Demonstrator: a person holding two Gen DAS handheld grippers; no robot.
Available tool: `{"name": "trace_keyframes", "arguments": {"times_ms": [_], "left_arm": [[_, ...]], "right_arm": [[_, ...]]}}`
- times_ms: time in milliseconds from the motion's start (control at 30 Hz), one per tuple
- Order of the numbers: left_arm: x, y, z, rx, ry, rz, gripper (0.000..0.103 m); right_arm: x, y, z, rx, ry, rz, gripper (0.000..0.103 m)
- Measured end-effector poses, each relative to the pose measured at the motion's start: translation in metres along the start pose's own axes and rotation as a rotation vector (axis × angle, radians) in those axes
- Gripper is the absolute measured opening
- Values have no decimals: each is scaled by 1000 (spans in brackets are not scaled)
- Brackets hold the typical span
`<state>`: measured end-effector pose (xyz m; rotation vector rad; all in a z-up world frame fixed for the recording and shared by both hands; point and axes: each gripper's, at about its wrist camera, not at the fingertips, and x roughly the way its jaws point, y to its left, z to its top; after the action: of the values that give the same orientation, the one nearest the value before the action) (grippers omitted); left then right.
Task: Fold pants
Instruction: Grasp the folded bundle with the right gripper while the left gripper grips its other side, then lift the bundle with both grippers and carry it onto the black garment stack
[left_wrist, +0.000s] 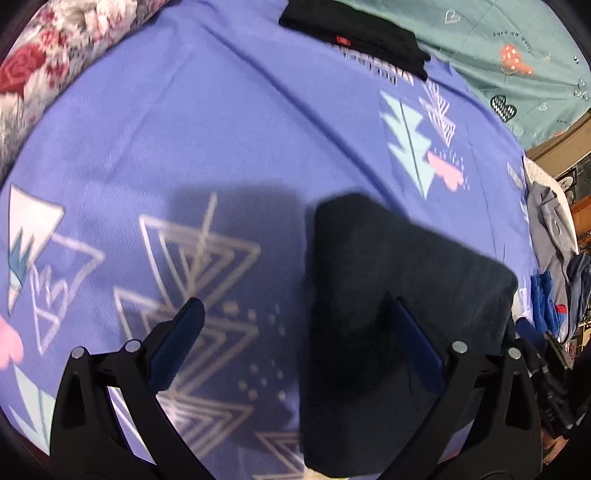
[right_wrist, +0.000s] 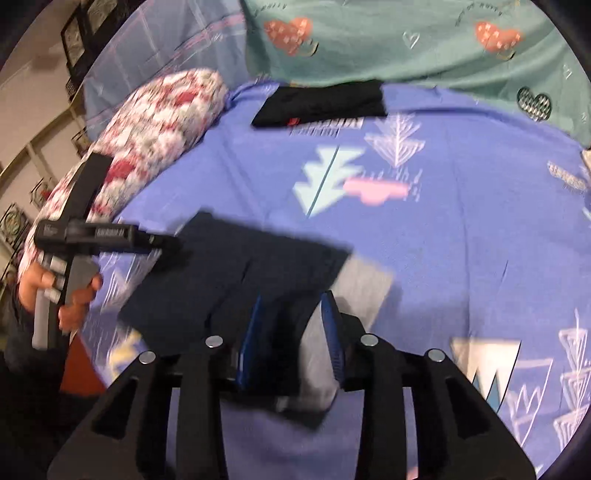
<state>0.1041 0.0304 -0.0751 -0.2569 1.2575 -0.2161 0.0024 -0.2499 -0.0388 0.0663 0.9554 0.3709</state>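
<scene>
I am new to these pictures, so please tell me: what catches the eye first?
First, the dark folded pants lying on the purple bedsheet, close in front of both grippers. The right gripper has cloth between its fingers. Another folded black garment lies at the sheet's far edge.

I count two tools, my left tool (left_wrist: 295, 332) and my right tool (right_wrist: 291, 325). There are two dark garments: one pair of pants (left_wrist: 388, 280) near me and one folded black piece (left_wrist: 354, 33) at the far side. One purple sheet (left_wrist: 221, 129), one teal cover (left_wrist: 517, 55) and one floral pillow (left_wrist: 40, 70) are on the bed.
</scene>
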Motion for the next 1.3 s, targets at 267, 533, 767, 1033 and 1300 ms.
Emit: {"name": "trace_keyframes", "arguments": {"times_ms": [267, 533, 767, 1033, 1300], "left_arm": [[0, -6, -12, 6, -15, 37, 101], [-7, -8, -18, 28, -21, 42, 101], [-8, -11, -17, 51, 16, -29, 101], [10, -17, -9, 133, 141, -142, 101], [24, -42, 5, 199, 118, -185, 78]], "right_arm": [[-4, -3, -8, 19, -28, 13, 44], [-29, -42, -10, 258, -105, 111, 81], [-7, -68, -17, 467, -23, 300, 87], [43, -57, -7, 479, 128, 341, 90], [61, -24, 7, 350, 115, 222, 81]]}}
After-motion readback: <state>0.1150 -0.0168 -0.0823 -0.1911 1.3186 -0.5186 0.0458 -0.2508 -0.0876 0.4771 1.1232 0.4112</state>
